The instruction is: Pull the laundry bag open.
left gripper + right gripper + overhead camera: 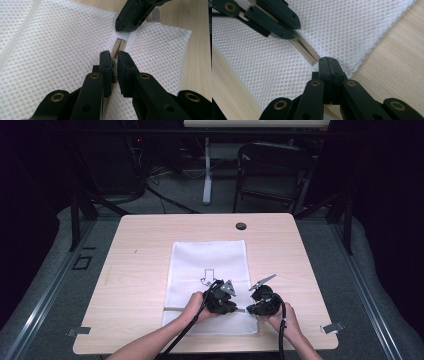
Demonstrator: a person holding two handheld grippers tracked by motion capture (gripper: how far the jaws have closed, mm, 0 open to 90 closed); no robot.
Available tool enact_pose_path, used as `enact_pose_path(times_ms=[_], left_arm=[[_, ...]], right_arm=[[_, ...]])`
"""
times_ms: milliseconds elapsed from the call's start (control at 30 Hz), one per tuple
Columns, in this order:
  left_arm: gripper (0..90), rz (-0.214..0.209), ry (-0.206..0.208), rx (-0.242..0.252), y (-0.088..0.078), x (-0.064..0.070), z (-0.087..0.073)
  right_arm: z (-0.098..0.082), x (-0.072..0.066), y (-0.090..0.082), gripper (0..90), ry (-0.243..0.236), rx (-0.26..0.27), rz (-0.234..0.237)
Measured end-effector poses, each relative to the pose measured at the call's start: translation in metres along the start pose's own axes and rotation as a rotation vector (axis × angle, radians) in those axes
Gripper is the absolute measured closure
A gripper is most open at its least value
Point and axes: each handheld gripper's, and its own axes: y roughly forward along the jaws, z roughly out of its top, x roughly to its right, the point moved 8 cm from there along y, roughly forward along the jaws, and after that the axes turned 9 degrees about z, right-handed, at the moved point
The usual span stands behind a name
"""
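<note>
Though zipped, mesh bag (210, 270) under both grippers.

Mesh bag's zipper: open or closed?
Partly open: the zipper gapes between the left tool, shut on its pull, and the right tool at its end.

High cam: fixed above my side, looks fwd and down over the whole pale wooden table (150, 235), fairly far off. Gripper cams: each rides along my own black jaws, v. close. Both share the beige zip (121, 45) (305, 51) of the white mesh bag (210, 255) (57, 45) (342, 27), from opposite ends.
</note>
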Motion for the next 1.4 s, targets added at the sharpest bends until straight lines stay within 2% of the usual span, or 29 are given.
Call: enact_pose_path(times_ms=[133, 300, 800, 967, 1133, 1400], left_arm=[[82.4, -0.003, -0.021, -0.005, -0.003, -0.002, -0.004], [82.4, 0.002, -0.013, -0.002, -0.003, -0.002, -0.003], [82.4, -0.008, -0.038, -0.007, -0.008, -0.006, -0.009], [82.4, 0.003, -0.026, -0.013, -0.010, -0.006, -0.009], [82.3, 0.006, -0.046, -0.011, -0.016, -0.011, -0.014], [82.3, 0.015, -0.049, -0.010, -0.021, -0.014, -0.018]], right_arm=[[0.001, -0.001, 0.001, 90.0, 0.004, 0.007, 0.011], [0.001, 0.000, 0.001, 90.0, -0.005, 0.003, 0.006], [0.001, 0.000, 0.000, 90.0, -0.010, -0.004, 0.000], [0.001, 0.000, 0.000, 90.0, -0.010, -0.005, 0.000], [0.001, 0.000, 0.000, 90.0, -0.009, -0.004, 0.001], [0.001, 0.000, 0.001, 90.0, -0.009, -0.004, -0.001]])
